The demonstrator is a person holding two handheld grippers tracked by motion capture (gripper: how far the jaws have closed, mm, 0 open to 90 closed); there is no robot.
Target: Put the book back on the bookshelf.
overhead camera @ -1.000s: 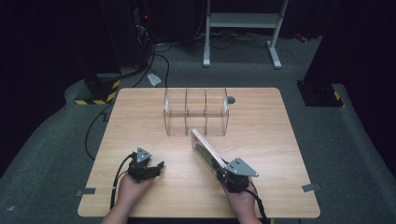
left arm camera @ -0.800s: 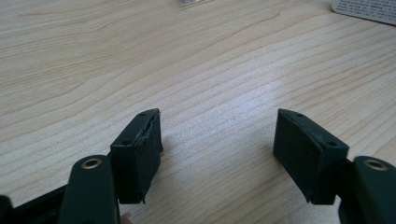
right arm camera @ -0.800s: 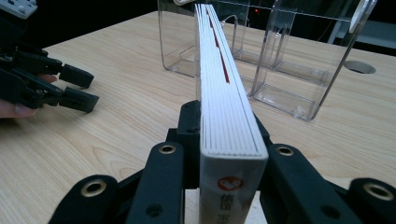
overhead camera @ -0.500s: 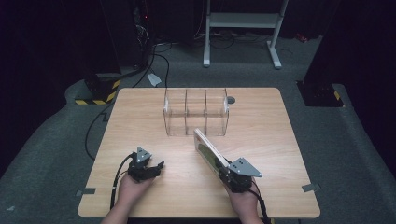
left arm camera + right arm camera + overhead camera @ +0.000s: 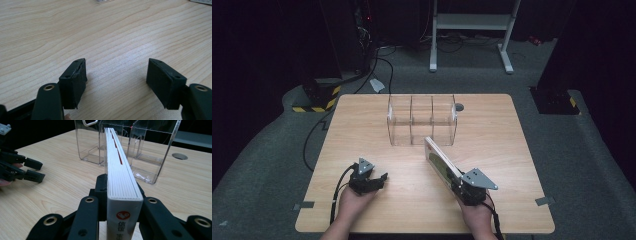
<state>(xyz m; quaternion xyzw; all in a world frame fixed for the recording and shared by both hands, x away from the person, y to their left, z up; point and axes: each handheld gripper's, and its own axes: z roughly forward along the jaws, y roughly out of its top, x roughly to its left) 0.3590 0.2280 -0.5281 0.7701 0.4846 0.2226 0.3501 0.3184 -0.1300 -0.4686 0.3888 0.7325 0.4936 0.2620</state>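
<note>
Right gripper view: a book point(image 5: 120, 177) is clamped on edge between the two black jaws of the right gripper point(image 5: 122, 202), spine towards the camera, its long axis running straight away from the jaws to the upper middle of the frame. There the far end of the book is seen against the clear three-slot holder point(image 5: 130, 147), about in line with a divider rather than a slot, though this cannot be judged surely. In the high view the book point(image 5: 441, 162) lies below and just right of the frame's centre, slanting up-left from the right gripper point(image 5: 464, 187), with its far end near the holder point(image 5: 422, 120) but apart from it. The left gripper point(image 5: 371, 181) is held at lower left, jaws apart and empty over the table point(image 5: 112, 32), farther from the holder.
</note>
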